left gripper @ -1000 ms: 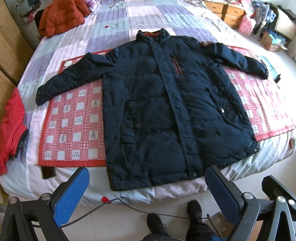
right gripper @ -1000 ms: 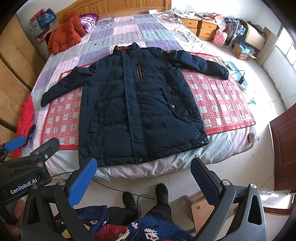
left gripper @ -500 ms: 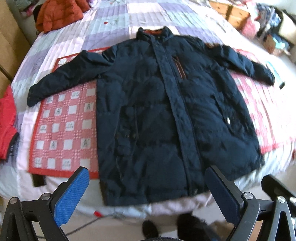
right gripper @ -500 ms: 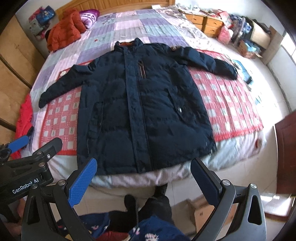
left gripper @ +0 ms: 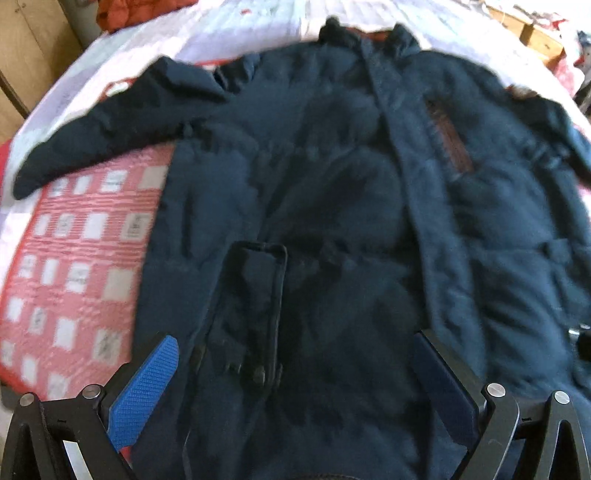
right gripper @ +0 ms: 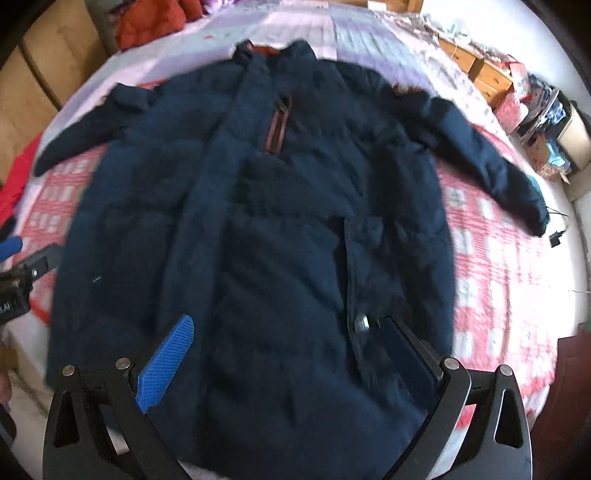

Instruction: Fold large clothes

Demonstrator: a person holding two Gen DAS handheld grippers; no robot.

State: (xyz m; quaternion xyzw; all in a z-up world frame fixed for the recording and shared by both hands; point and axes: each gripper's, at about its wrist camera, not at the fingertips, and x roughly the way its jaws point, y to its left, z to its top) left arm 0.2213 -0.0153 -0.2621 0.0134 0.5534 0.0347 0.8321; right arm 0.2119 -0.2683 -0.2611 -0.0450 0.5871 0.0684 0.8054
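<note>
A large dark navy padded jacket (left gripper: 332, 206) lies face up and spread flat on the bed, sleeves out to both sides, collar at the far end; it also fills the right wrist view (right gripper: 266, 229). My left gripper (left gripper: 295, 347) is open and empty, hovering over the jacket's lower left front near a flap pocket (left gripper: 255, 306). My right gripper (right gripper: 288, 325) is open and empty over the lower right front, its right pad beside a pocket snap (right gripper: 360, 323). Both views are motion-blurred.
A red-and-white checked mat (left gripper: 74, 258) lies under the jacket on a pastel quilt (right gripper: 325, 33). An orange-red jacket (right gripper: 151, 22) sits at the bed's far left. Wooden drawers (right gripper: 487, 74) and clutter (right gripper: 546, 122) stand at the right. The left gripper's body (right gripper: 22, 280) shows at the left edge.
Both grippers have moved forward and down from the foot of the bed to over the jacket's lower body. The floor and feet have left view. Jaws stay open.
</note>
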